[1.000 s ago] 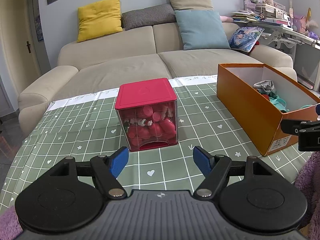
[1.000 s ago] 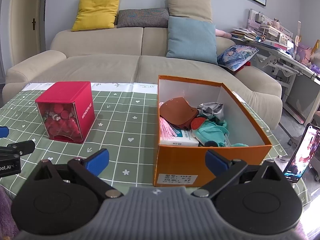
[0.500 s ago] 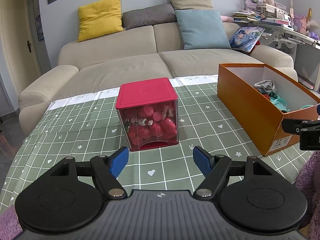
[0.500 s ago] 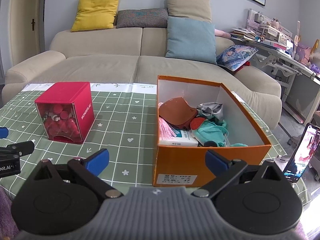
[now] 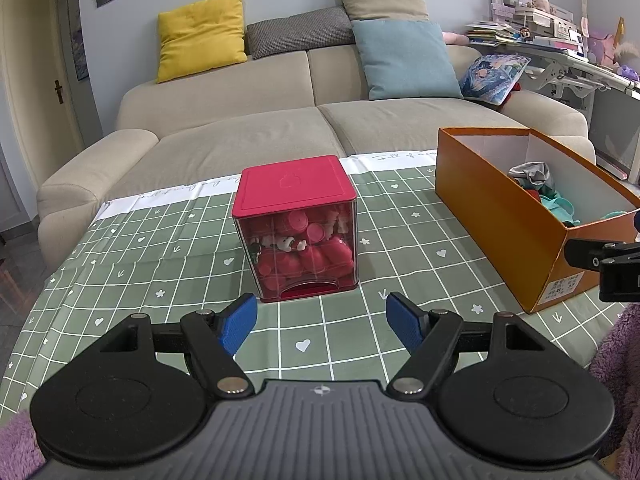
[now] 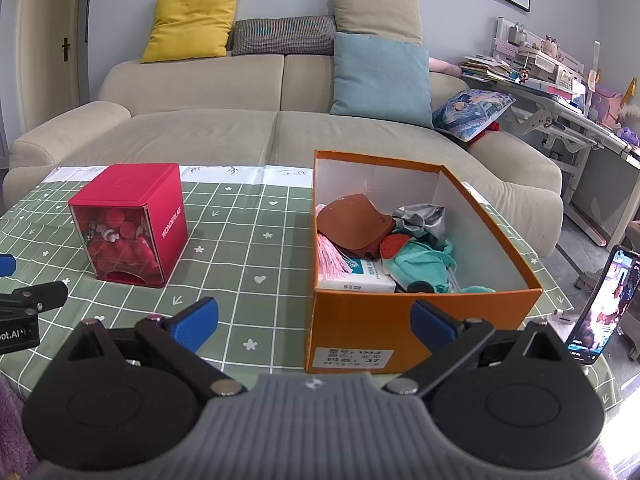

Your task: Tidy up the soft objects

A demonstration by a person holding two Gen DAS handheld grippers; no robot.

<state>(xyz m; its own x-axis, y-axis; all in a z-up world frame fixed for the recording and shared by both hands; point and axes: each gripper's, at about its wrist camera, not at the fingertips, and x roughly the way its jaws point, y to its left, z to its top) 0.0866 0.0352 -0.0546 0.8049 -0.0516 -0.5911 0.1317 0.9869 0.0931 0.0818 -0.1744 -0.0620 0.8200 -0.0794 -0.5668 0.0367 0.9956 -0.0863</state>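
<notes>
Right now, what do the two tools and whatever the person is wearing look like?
Both tools match: the left tool and right tool each have two black linkage arms on round black discs, silver pivot pins, a ribbed grey body with a small emblem, and blue textured pads on the fingertips. Fuzzy purple fabric, likely a sleeve, shows at the edges.

Hidden or unclear items, for your record:
- Orange box (image 5: 496, 216): in your left view its near wall hid most of the contents.
- Red cube (image 6: 132, 220): the red pieces inside were too jumbled for you to identify.
- Box label (image 6: 352, 358): print too small to read.
- Phone (image 6: 604, 300): screen blurred, cut by the right edge.
</notes>
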